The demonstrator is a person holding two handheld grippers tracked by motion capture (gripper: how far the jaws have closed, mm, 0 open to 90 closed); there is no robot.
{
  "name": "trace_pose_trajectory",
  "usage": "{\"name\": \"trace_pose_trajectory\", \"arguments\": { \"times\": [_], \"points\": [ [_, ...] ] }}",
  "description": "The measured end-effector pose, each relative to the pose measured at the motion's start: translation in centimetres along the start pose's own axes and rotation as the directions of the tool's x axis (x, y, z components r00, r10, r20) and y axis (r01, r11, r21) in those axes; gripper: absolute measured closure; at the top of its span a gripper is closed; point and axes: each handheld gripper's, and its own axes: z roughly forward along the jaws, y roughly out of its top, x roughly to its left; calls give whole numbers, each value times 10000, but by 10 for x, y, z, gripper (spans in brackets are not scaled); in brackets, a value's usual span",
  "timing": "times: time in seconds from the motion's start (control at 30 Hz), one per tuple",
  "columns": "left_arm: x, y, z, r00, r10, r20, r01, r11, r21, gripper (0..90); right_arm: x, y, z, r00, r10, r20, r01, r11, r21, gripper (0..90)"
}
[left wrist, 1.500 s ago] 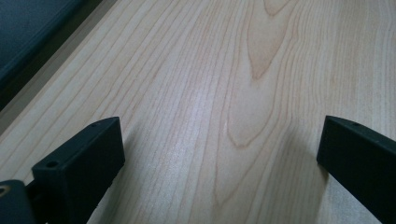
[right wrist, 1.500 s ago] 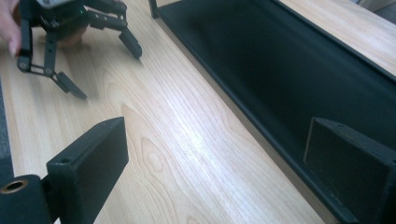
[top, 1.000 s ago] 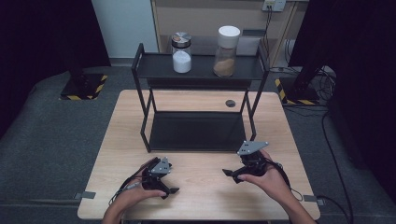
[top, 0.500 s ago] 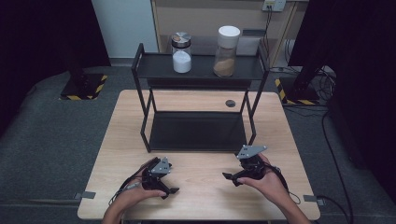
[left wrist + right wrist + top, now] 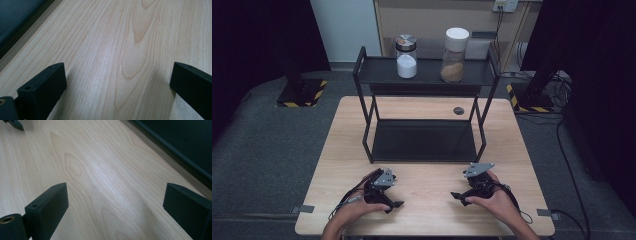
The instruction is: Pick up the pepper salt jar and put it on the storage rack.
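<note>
My left gripper (image 5: 394,197) rests low over the front of the wooden table (image 5: 427,175), held in a hand, jaws pointing right. In the left gripper view it (image 5: 118,72) stands open with bare wood between the jaws. My right gripper (image 5: 459,192) sits opposite it, jaws pointing left. In the right gripper view it (image 5: 116,192) is open and holds nothing. On the top shelf of a black rack (image 5: 362,75) stand a glass jar of white powder (image 5: 406,56) with a metal lid and a taller jar of brown powder (image 5: 454,55) with a white lid.
The rack's dark lower shelf (image 5: 422,140) lies just beyond both grippers and shows as a dark edge (image 5: 15,17) (image 5: 187,145) in the gripper views. A small dark disc (image 5: 458,110) lies on the table behind the rack. The left gripper's jaw tip (image 5: 15,123) shows far off.
My right gripper has sunk toward the tabletop and come nearer the front edge, jaws unchanged. The left gripper has stayed in place.
</note>
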Motion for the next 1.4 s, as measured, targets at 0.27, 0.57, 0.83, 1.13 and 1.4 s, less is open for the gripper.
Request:
{"name": "trace_pose_trajectory", "arguments": {
  "times": [0.27, 0.57, 0.83, 1.13, 1.4],
  "points": [
    [0, 0, 0, 10000, -4, -1, 4, 10000, -1, 0, -1, -7, 6, 10000, 41, 10, -42, 9999, 139, 71],
    [0, 0, 0, 10000, -3, -2, 3, 10000, 1, 0, 2, -14, 12, 9999, -123, 110, 120, 9995, 301, 61],
    [0, 1, 0, 10000, 25, 8, -25, 10000, 47, 0, 1, -24, 12, 9998, -184, 43, 184, 9998, -23, 39],
    [0, 1, 0, 10000, 22, 2, -22, 10000, 49, 0, 2, -26, 13, 9997, -253, 19, 253, 9996, -106, 14],
    [-1, 1, 0, 10000, -41, -32, 41, 10000, 54, 0, 2, -26, 13, 9997, -250, 26, 250, 9996, -118, 14]
  ]
}}
